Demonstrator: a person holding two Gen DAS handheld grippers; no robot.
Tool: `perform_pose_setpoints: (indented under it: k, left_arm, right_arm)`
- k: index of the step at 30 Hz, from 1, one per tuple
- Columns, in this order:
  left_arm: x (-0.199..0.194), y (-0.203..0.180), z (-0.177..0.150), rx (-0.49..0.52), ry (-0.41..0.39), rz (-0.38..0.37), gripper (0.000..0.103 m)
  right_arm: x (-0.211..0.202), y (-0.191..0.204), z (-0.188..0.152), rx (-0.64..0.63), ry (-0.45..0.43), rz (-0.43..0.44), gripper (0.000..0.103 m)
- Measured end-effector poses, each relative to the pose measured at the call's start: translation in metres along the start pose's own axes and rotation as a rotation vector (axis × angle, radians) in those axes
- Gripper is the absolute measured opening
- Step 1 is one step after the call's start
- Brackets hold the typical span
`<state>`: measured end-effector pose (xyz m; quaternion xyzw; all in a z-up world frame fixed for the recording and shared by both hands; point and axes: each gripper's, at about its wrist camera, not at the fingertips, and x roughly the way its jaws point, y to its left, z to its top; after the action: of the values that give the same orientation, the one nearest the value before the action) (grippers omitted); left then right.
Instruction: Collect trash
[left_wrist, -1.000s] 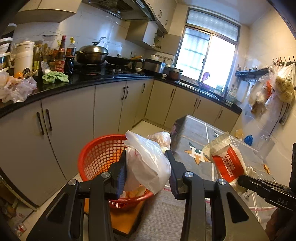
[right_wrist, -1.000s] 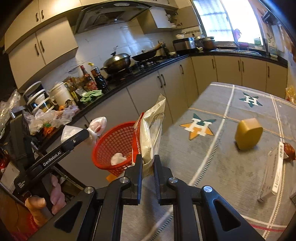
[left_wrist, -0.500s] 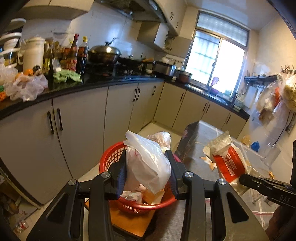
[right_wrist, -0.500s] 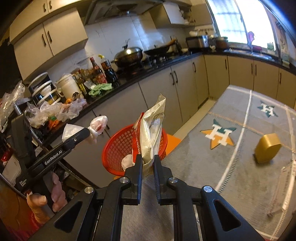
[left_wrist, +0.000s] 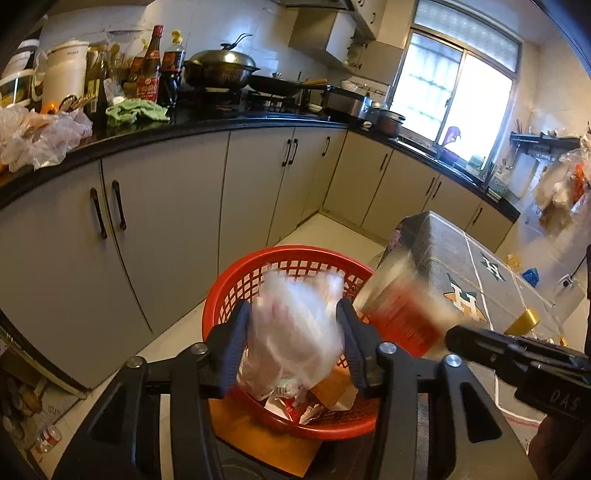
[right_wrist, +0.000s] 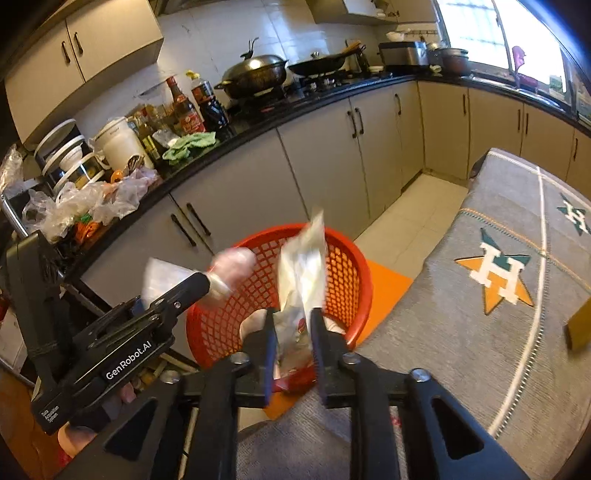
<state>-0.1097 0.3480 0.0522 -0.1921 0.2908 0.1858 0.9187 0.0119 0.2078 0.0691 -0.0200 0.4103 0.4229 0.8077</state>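
Opening over the round red plastic basket (left_wrist: 236, 291), both claws let go: left gripper (left_wrist: 293, 341) drops a soft, light clear plastic bag (left_wrist: 295, 332), right gripper (right_wrist: 291, 334) a crinkly foil snack packet (right_wrist: 301, 273).

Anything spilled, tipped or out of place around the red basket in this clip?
Nothing stands out. The red basket sits upright on its orange stand with trash inside; both grippers' jaws are opening over it, the plastic bag and snack packet blurred between them.
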Motion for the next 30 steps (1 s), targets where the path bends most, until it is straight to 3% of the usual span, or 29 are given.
perform_pose_setpoints:
  k: [2, 10, 21, 30]
  left_arm:
    - [-0.001, 0.001, 0.001, -0.003, 0.003, -0.008, 0.049]
    - [-0.032, -0.023, -0.002, 0.055, -0.023, -0.05, 0.05]
    - [-0.113, -0.138, -0.026, 0.28, -0.07, -0.196, 0.052]
    - [-0.167, -0.227, -0.046, 0.448, -0.092, -0.358, 0.057]
  right_arm:
    - [-0.003, -0.002, -0.001, 0.001, -0.008, -0.002, 0.034]
    - [-0.067, -0.018, -0.014, 0.036, -0.103, -0.007, 0.034]
    - [-0.206, -0.064, -0.072, 0.107, -0.281, -0.096, 0.035]
    - [-0.317, -0.113, -0.126, 0.201, -0.452, -0.194, 0.044]
